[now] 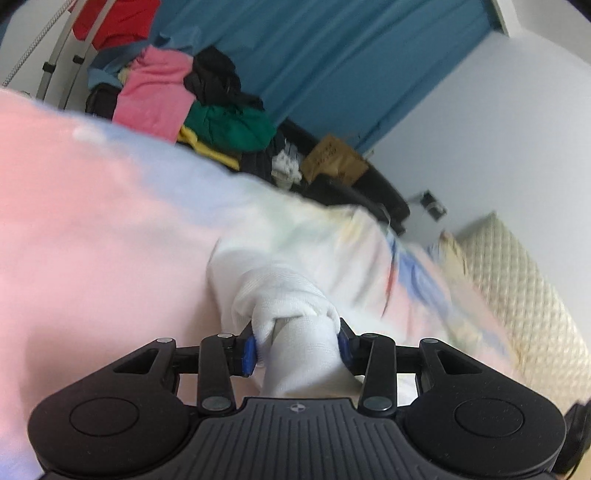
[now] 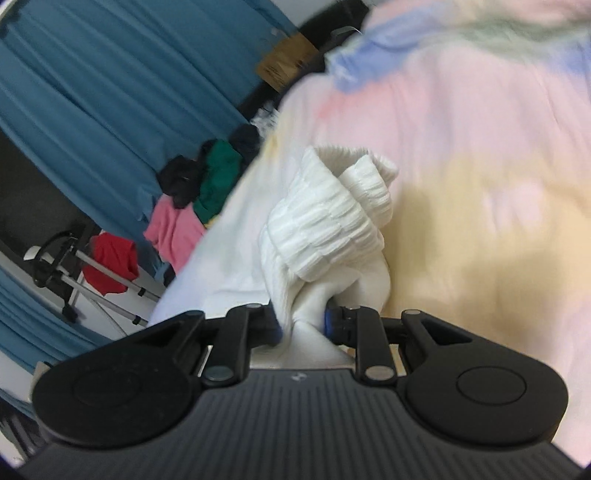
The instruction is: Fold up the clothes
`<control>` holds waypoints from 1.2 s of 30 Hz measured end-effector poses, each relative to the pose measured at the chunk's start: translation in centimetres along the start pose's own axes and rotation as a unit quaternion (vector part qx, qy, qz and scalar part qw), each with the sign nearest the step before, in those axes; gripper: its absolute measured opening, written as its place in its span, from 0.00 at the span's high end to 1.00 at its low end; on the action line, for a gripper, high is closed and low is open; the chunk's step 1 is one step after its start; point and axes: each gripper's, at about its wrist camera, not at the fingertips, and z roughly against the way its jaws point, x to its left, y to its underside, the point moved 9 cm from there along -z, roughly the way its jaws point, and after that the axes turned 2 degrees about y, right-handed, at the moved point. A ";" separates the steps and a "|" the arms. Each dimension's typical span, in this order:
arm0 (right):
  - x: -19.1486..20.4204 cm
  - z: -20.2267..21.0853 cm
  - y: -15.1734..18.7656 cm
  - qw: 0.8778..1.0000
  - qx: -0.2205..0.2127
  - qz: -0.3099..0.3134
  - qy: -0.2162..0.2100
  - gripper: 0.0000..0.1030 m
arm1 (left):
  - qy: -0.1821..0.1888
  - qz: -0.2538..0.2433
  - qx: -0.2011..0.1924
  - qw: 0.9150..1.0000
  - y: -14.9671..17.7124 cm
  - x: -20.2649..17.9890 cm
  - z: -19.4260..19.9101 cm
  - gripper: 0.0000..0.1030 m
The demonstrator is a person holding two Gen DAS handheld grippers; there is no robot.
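A pastel tie-dye sweatshirt (image 1: 92,206) in pink, blue and yellow fills most of both views, blurred. My left gripper (image 1: 297,349) is shut on a bunched white part of it, the blue pads pressing the cloth from both sides. In the right wrist view the same sweatshirt (image 2: 461,140) spreads to the right, and my right gripper (image 2: 304,321) is shut on its white ribbed cuff (image 2: 332,218), which stands crumpled above the jaws. The cloth hides the right gripper's left pad.
A heap of clothes (image 1: 207,107) in pink, green, black and yellow lies behind, with a red garment (image 1: 110,22) on a metal rack. A teal curtain (image 1: 332,55) hangs at the back. A cream quilted surface (image 1: 524,295) shows at right. A cardboard box (image 1: 332,158) sits by dark bags.
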 end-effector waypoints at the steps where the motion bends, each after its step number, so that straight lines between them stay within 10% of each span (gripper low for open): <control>1: -0.6 0.1 0.9 1.000 0.007 -0.012 0.004 0.77 | -0.002 -0.005 0.009 1.000 1.1 0.9 0.1 0.57; 14: -5.0 2.5 7.5 0.994 0.059 -0.035 0.086 0.57 | -0.077 -0.067 0.025 0.994 3.6 0.9 5.9 0.26; 22: 0.6 12.5 4.2 0.991 0.005 0.086 0.106 0.54 | -0.084 -0.147 -0.038 0.985 -0.4 -8.5 14.8 0.11; 28: 5.9 19.8 3.1 0.983 -0.055 0.161 0.065 0.16 | -0.085 -0.225 -0.074 0.968 0.3 -15.1 23.0 0.00; 36: 11.4 28.4 7.4 0.959 -0.117 0.255 0.040 0.10 | -0.083 -0.266 -0.109 0.954 4.1 -19.7 32.2 0.00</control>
